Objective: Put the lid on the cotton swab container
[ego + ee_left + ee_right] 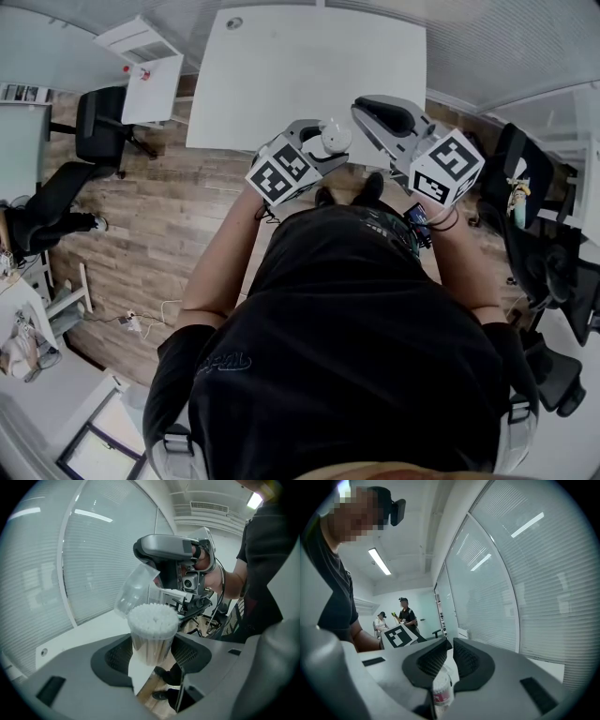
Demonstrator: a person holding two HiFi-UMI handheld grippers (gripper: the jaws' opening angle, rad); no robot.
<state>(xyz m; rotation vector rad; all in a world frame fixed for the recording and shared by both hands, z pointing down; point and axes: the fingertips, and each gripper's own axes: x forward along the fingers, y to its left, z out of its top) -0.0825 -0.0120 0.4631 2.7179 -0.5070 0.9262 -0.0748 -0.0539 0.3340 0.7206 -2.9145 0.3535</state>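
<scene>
Left gripper (152,662) has its jaws set wide and clamped on the cotton swab container (149,644), a clear round plastic tub; the ribbed dark pads press on both sides of its wall. The tub stands upright between the jaws, packed tight with swabs, and the white fluffy tips (152,618) form a domed round top with no cover on it. Right gripper (449,660) has its jaws almost pressed together, pinching the thin wall of the lid (440,688), a clear glossy plastic piece with a pinkish-red label band. In the left gripper view the lid (134,588) reads as a see-through cup shape, tilted, just above and behind the swab tips, and I can't tell whether they touch. Both grippers are held up in front of the person's chest, above a smooth white table (309,66) and wood-plank floor (159,234)
</scene>
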